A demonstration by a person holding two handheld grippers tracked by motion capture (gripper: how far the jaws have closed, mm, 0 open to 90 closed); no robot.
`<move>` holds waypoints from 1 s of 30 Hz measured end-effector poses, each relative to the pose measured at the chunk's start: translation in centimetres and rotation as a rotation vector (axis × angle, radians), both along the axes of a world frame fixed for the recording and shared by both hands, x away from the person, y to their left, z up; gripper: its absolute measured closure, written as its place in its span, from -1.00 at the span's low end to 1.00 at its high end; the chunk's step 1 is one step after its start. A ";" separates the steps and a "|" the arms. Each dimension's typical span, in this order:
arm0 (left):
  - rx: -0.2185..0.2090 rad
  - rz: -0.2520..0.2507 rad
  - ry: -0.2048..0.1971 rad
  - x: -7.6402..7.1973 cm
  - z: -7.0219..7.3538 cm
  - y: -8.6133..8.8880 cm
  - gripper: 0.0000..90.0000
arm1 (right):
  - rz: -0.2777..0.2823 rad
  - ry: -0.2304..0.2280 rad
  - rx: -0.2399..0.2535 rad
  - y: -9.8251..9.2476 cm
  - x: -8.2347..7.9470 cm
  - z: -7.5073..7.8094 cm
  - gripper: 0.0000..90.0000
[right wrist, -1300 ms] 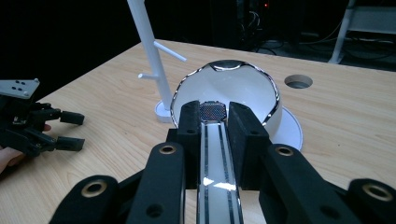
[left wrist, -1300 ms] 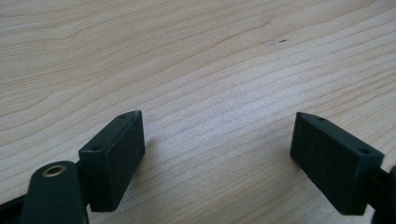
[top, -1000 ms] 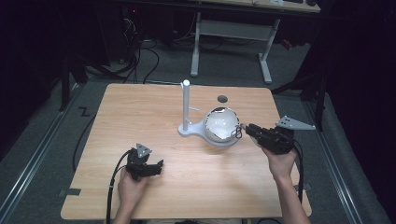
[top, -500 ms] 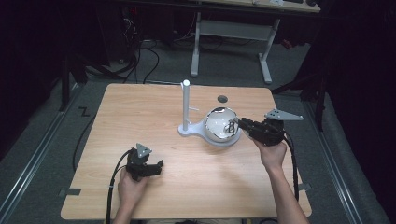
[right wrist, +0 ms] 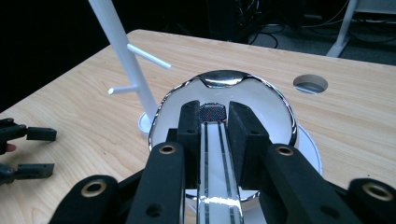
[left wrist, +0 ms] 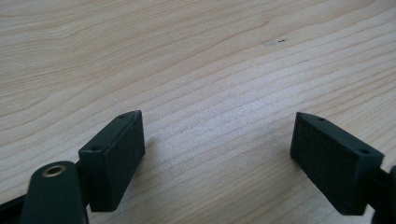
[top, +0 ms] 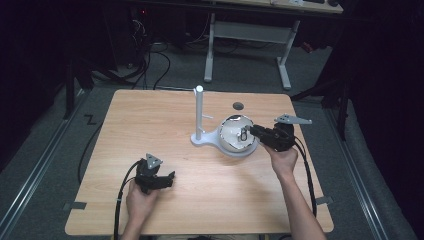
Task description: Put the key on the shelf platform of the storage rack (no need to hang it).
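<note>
White cup (right wrist: 224, 100) handle is clamped in right gripper (right wrist: 215, 122) fingers.

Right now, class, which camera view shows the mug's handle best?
The right gripper view: the handle lies close up between the right gripper's shut jaws. The high view shows it small at the mug's rim.

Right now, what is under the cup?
The cup sits on the round base of the white stand; the right tool grips its handle. The contact underneath is hidden.
</note>
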State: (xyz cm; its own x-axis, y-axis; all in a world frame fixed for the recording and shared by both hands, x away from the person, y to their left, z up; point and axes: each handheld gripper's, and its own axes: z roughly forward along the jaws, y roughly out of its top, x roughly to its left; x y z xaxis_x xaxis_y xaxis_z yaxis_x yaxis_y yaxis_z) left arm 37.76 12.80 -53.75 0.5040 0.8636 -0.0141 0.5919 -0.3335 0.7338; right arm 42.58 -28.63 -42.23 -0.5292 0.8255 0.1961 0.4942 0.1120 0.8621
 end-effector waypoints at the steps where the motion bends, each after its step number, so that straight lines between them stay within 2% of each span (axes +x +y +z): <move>1: 0.000 0.000 0.000 0.0 0.0 0.0 -0.59 | -0.003 0.006 -0.003 0.1 0.2 -0.1 0.69; 12: 0.000 0.000 0.000 0.0 0.0 0.0 -0.60 | -0.029 0.022 -0.039 0.8 1.7 -1.2 0.69; 16: 0.000 0.000 0.000 0.0 0.0 0.0 -0.60 | -0.041 0.022 -0.036 0.9 2.2 -1.4 0.69; 30: 0.002 -0.003 0.001 0.0 0.0 0.0 -0.60 | -0.099 0.059 -0.094 1.3 3.7 -3.0 0.69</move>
